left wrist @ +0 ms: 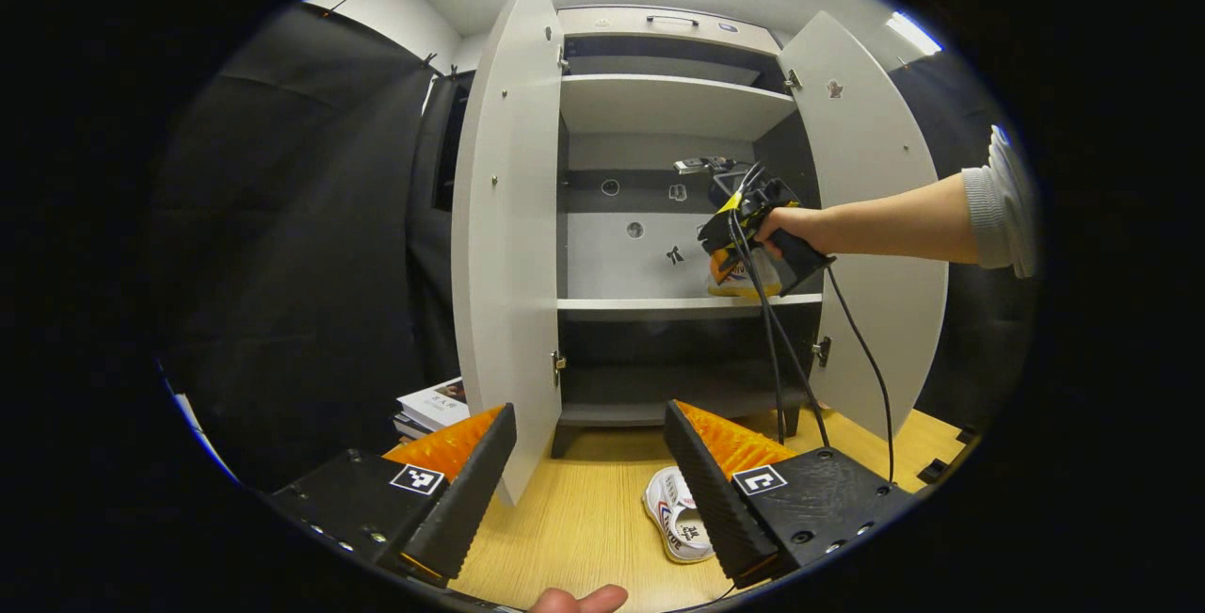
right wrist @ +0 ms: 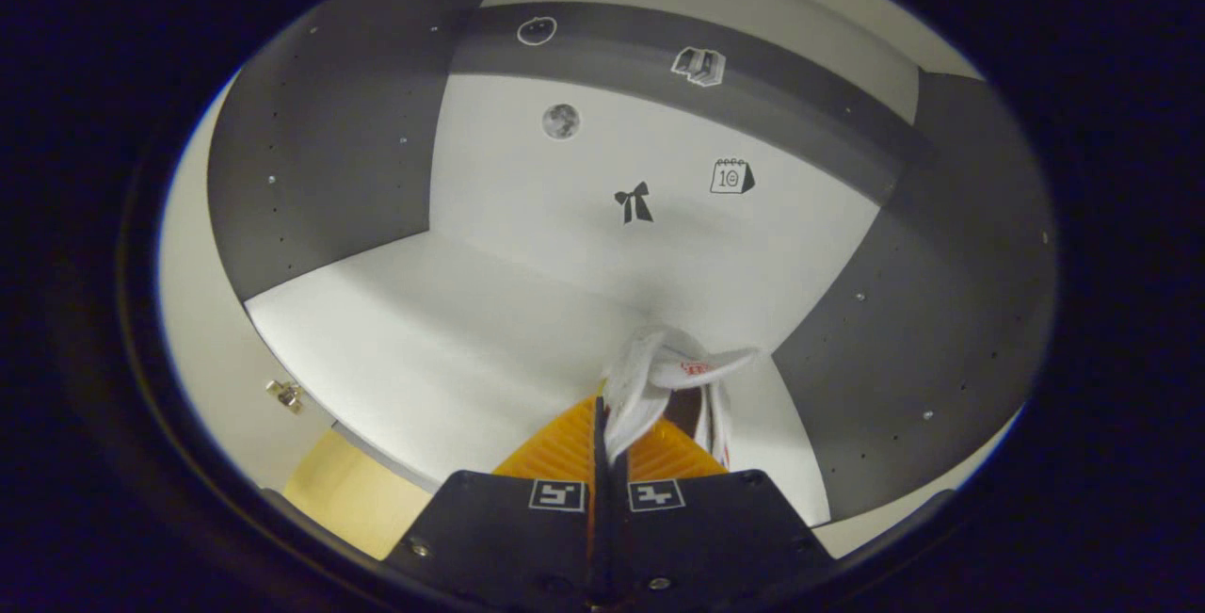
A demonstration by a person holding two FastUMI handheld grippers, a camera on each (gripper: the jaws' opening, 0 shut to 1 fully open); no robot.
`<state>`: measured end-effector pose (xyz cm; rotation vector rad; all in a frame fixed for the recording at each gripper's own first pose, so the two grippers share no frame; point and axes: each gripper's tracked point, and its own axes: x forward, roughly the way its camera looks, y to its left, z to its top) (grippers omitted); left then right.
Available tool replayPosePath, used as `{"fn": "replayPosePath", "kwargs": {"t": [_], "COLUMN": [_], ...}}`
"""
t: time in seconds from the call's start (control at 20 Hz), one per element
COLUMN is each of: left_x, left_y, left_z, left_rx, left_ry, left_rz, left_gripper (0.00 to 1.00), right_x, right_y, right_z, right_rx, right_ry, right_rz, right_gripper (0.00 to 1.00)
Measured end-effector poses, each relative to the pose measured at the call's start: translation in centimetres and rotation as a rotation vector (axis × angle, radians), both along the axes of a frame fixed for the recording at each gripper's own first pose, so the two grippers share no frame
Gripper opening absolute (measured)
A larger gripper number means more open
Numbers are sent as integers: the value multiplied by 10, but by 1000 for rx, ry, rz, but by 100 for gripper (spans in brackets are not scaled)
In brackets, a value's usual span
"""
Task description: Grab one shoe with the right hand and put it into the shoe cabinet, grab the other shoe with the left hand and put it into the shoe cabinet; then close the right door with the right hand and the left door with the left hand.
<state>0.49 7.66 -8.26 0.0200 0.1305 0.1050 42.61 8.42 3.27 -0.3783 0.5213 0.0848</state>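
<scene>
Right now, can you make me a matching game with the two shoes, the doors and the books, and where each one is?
Things:
1. shoe in the right gripper
2. other shoe
3. cabinet doors
4. books

Places or states:
a. swung open
b. stacked on the floor beside the left door
c. over the middle shelf
d. lying on the wooden floor

Pairs: 1-c, 2-d, 3-a, 4-b

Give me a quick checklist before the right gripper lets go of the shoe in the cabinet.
1. Right gripper pinching first shoe: ok.
2. Shoe over middle shelf: ok.
3. Shoe resting on shelf: cannot tell.
4. Both doors, left door and right door, open: ok.
5. Left gripper open for second shoe on floor: ok.
</scene>
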Motion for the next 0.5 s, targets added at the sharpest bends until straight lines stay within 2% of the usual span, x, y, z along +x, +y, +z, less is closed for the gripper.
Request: {"fn": "replayPosePath", "kwargs": {"t": [0.2,0.3,0.35,0.4,0.45,0.5], "left_x": [2,4,6,7,8,10], "left_y": [-2,-4,-6,-7,-9,-12], "left_z": [-2,-4,-6,-5,-6,-7], "left_rx": [2,-7,-12,-15,-20,-23], "left_ry": [1,1,4,3,1,0], "left_rz": [-5,-14,-19,-22,-27,-32], "left_gripper": [95,95,95,95,95,95], "right_x": [-7,-23,-33,-46,-61,-77], "right_y": [-7,-6,-8,-10,-12,-14], "right_z": [8,20,29,39,50,60], "right_rx": [-2,15,24,41,65,97], "right_ry": [-24,-48,-72,-107,-146,-193], "right_rz": [-25,-7,2,5,10,16], "right_gripper": [18,38,34,42,35,35]}}
